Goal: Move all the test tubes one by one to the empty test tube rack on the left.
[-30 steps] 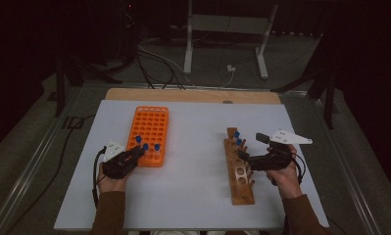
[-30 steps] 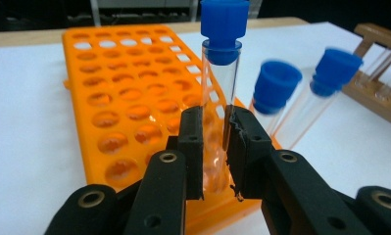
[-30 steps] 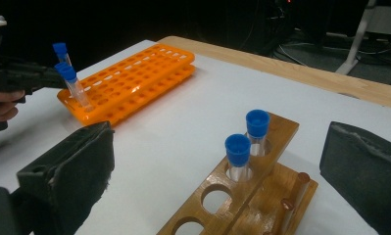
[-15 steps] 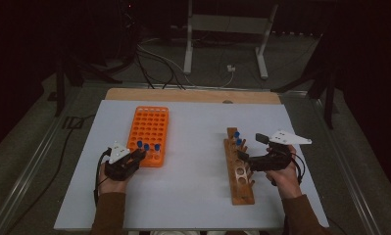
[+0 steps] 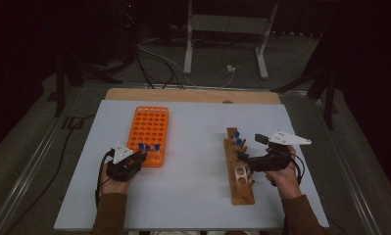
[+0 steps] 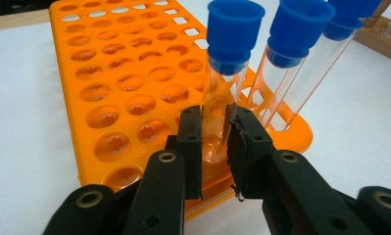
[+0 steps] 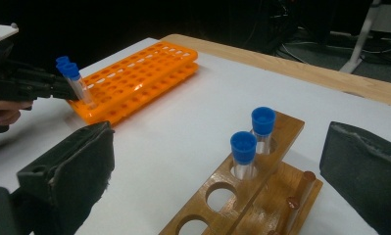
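1. Your left gripper [image 6: 215, 144] has its fingers [image 6: 190, 147] closed on the glass of a clear test tube [image 6: 222, 107] with a blue cap, low on the tube just above the orange rack [image 6: 109, 98]. Gripping below the cap probably gives you a firm hold on the body and leaves the cap free.
2. That tube stands in the rack's near row, at the corner closest to your hand, with two more blue-capped tubes [image 6: 286, 63] just beside it. Working from the near edge likely spares you from reaching over the empty wells.
3. The tube looks close to upright, which suits a straight lift or a straight seating; I cannot tell which of the two is in hand.
4. Your right gripper [image 5: 247, 159] is at the wooden rack [image 5: 239, 171], fingers [image 7: 70, 171] spread wide with nothing between them, framing the rack's empty holes in the right gripper view. It seems placed to steady the rack or to be ready for a tube.
5. Two capped tubes [image 7: 252, 137] sit in the wooden rack's far holes, so the nearer holes are open.
6. Both racks lie well apart on the white worktop [image 5: 193, 161], one before each hand, which keeps your arms from crossing.
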The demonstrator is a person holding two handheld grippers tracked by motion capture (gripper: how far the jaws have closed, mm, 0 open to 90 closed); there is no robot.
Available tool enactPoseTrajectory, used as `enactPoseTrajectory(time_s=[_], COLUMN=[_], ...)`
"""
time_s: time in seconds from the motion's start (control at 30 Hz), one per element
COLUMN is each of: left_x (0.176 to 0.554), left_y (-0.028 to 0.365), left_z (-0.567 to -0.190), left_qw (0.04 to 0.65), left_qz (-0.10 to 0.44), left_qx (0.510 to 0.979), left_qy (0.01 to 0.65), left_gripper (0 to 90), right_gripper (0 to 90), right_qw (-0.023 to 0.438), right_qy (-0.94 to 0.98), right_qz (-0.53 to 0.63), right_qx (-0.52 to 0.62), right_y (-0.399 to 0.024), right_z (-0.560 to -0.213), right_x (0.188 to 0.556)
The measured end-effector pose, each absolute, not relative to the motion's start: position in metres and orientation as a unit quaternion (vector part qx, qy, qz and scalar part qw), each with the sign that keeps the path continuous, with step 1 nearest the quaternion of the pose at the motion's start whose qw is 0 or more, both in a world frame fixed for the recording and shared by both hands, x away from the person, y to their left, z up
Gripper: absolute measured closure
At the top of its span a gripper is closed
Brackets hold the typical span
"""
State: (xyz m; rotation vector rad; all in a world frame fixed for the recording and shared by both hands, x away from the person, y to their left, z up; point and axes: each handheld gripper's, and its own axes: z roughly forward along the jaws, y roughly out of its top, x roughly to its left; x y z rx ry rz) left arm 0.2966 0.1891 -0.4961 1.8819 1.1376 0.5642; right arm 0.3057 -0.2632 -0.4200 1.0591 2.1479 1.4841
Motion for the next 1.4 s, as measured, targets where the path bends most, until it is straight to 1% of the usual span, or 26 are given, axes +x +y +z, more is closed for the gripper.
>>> enactPoseTrajectory(time_s=[0.03, 0.2, 0.4, 0.53, 0.67, 0.87, 0.97, 1.13, 1.37, 1.4], left_x=[0.296, 0.296, 0.291, 0.286, 0.282, 0.279, 0.279, 0.277, 0.271, 0.271], left_y=[0.189, 0.191, 0.198, 0.201, 0.204, 0.204, 0.203, 0.202, 0.195, 0.195], left_z=[-0.496, -0.496, -0.491, -0.488, -0.485, -0.481, -0.48, -0.476, -0.471, -0.471], left_qw=[0.423, 0.425, 0.45, 0.468, 0.488, 0.498, 0.502, 0.511, 0.513, 0.513], left_qz=[0.226, 0.231, 0.225, 0.225, 0.222, 0.229, 0.229, 0.224, 0.235, 0.236], left_qx=[0.752, 0.745, 0.729, 0.717, 0.701, 0.687, 0.684, 0.682, 0.688, 0.688], left_qy=[0.453, 0.46, 0.465, 0.465, 0.47, 0.477, 0.478, 0.473, 0.457, 0.455], left_gripper=[76.0, 66.2, 56.4, 52.7, 39.7, 19.6, 16.0, 0.8, 0.6, 0.6], right_gripper=[0.2, 0.2, 0.2, 0.2, 0.2, 0.2, 0.2, 0.2, 2.1, 3.9], right_qw=[0.161, 0.161, 0.161, 0.161, 0.159, 0.155, 0.153, 0.162, 0.177, 0.178], right_qy=[0.752, 0.752, 0.751, 0.75, 0.751, 0.752, 0.752, 0.756, 0.763, 0.765], right_qz=[0.52, 0.521, 0.521, 0.521, 0.52, 0.518, 0.52, 0.513, 0.506, 0.503], right_qx=[0.371, 0.371, 0.372, 0.374, 0.375, 0.376, 0.376, 0.373, 0.362, 0.359], right_y=[-0.263, -0.264, -0.265, -0.265, -0.265, -0.263, -0.262, -0.259, -0.259, -0.259], right_z=[-0.42, -0.42, -0.42, -0.421, -0.423, -0.427, -0.427, -0.428, -0.43, -0.43], right_x=[0.306, 0.306, 0.307, 0.307, 0.308, 0.31, 0.311, 0.312, 0.317, 0.318])
